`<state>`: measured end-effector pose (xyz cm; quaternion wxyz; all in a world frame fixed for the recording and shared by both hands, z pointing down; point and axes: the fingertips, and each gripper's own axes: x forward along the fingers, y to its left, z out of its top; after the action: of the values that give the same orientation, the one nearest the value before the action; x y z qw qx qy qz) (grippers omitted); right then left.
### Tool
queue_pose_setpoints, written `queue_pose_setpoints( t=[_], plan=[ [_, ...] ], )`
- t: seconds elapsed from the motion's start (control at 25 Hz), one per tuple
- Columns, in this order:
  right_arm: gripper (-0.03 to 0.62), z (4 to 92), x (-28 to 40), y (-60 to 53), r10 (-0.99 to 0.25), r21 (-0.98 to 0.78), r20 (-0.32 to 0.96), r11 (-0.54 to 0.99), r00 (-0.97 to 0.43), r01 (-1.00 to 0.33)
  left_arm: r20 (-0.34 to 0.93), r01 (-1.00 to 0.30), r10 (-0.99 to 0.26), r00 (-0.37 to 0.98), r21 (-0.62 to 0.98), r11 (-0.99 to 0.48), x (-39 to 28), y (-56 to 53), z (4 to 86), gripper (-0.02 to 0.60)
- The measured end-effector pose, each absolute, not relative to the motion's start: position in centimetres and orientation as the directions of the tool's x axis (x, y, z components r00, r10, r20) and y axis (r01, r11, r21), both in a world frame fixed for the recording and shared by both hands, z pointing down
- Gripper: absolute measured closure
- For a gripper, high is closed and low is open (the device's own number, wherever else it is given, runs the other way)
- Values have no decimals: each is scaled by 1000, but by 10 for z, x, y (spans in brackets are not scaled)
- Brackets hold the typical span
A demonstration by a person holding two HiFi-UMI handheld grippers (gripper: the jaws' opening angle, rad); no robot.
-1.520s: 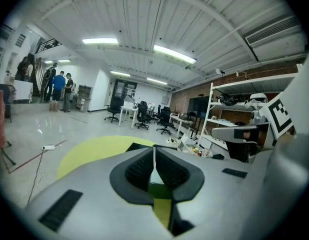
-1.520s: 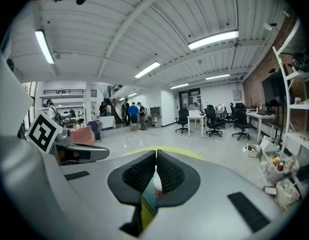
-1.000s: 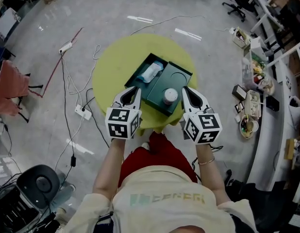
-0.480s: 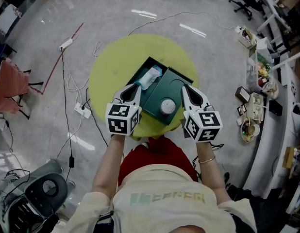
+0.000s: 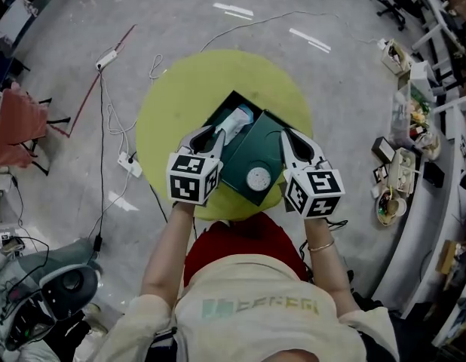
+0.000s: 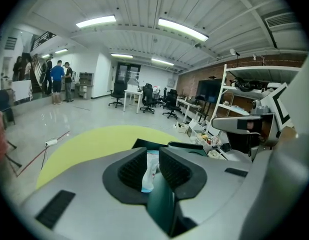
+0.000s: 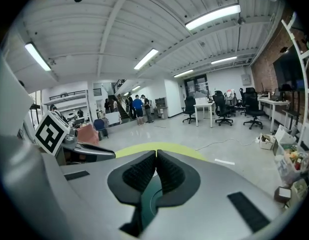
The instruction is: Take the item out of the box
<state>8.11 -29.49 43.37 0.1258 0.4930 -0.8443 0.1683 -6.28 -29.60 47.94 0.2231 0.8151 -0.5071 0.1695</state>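
An open dark green box (image 5: 254, 146) lies on the round yellow table (image 5: 180, 96). Its left compartment holds a white and blue packet (image 5: 234, 121); a white round disc (image 5: 257, 178) sits on its near right part. My left gripper (image 5: 215, 132) hovers at the box's left side, tips next to the packet. Its jaws have just been opening and stand a narrow gap apart, and the packet (image 6: 150, 170) shows through that gap, beyond the pads. My right gripper (image 5: 284, 136) is over the box's right edge, and its jaws (image 7: 156, 153) meet with nothing between them.
Cables and a power strip (image 5: 130, 164) trail over the floor left of the table. A chair base (image 5: 63, 292) stands at lower left. Cluttered shelves (image 5: 403, 164) run along the right. People (image 6: 58, 78) stand far off across the room.
Both grippers have moved forward and lower over the box. The left tips now sit beside the packet, and the left jaws have parted slightly.
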Motion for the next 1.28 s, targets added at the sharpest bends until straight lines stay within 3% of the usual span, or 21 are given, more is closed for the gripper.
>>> queue_pose_setpoints(
  t=[0.84, 1.28],
  plan=[
    [557, 479, 84, -351, -718, -205, 459, 488, -523, -849, 676, -903, -619, 400, 175, -392, -49, -345, 546, 431],
    [557, 493, 79, -369, -690, -218, 483, 502, -539, -837, 750, -898, -542, 378, 157, -410, -45, -355, 575, 416]
  ],
)
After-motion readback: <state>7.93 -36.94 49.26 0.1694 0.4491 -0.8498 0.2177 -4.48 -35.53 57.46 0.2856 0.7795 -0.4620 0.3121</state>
